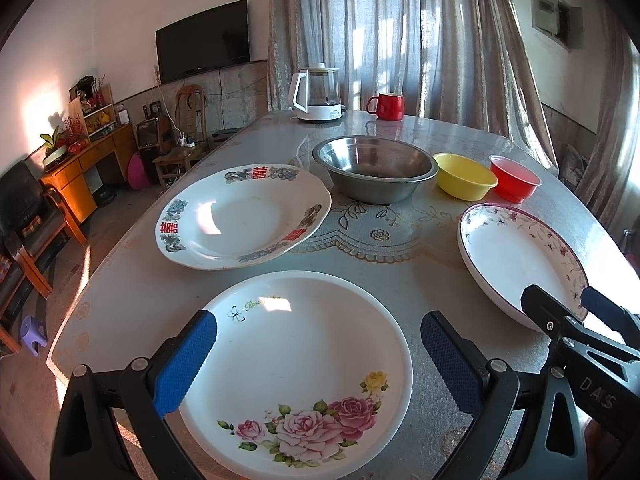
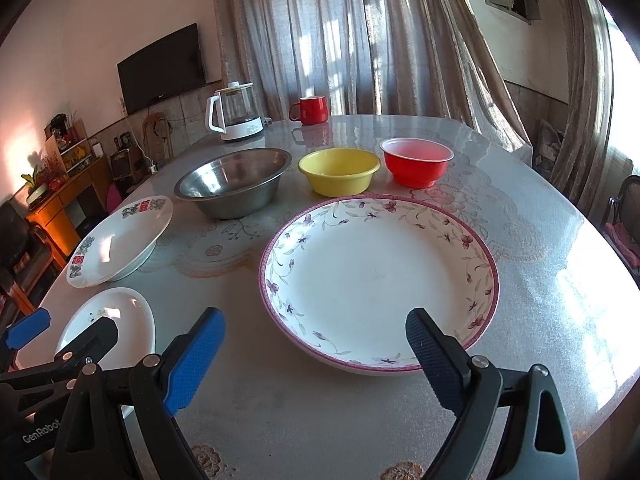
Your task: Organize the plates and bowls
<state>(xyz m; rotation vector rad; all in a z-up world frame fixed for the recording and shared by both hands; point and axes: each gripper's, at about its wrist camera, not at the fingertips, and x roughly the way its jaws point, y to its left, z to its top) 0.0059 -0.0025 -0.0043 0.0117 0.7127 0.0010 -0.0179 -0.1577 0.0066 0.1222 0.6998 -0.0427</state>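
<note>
Three plates lie on the table. The rose-print plate (image 1: 296,368) sits nearest, and my left gripper (image 1: 316,336) hovers open over it, blue fingers wide apart. Behind it is the plate with red characters (image 1: 240,216). The pink-rimmed floral plate (image 2: 380,280) is on the right, with my right gripper (image 2: 314,334) open above its near edge. Further back stand a steel bowl (image 2: 236,180), a yellow bowl (image 2: 339,170) and a red bowl (image 2: 416,160) in a row. Both grippers hold nothing.
A white kettle (image 1: 318,94) and a red mug (image 1: 387,106) stand at the table's far edge. Curtains hang behind. The table edge (image 1: 96,280) drops off on the left toward chairs and a wooden cabinet (image 1: 84,168).
</note>
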